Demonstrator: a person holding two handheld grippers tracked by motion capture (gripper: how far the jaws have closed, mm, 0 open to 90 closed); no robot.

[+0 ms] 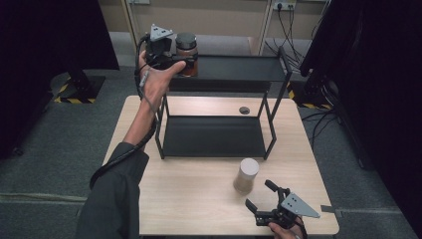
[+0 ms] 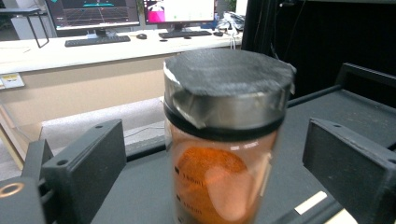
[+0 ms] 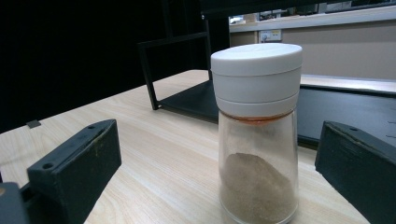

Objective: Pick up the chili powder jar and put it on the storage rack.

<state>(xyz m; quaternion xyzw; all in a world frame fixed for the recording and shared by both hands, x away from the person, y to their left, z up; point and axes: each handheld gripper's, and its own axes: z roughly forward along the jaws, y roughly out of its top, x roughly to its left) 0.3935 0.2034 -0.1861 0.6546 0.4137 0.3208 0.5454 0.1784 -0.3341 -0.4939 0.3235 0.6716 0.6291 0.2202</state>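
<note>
A clear jar of orange powder (image 1: 187, 49) (image 2: 224, 140) with a dark taped lid stands at the left end of the black rack's top shelf (image 1: 234, 67). My left gripper (image 1: 180, 61) (image 2: 217, 168) is open, with one jaw on each side of the jar and a gap to the glass on both sides. A white-lidded shaker of beige powder (image 1: 246, 174) (image 3: 257, 130) stands upright on the wooden table (image 1: 189, 194) in front of the rack. Just behind it, near the table's front edge, my right gripper (image 1: 259, 195) (image 3: 219, 172) is open, its jaws wide of the shaker.
The rack's lower shelf (image 1: 214, 137) lies bare between thin black legs. A small dark round disc (image 1: 244, 110) sits on the table behind it. Dark curtains flank the table; a desk with monitors (image 2: 98, 11) shows beyond the rack.
</note>
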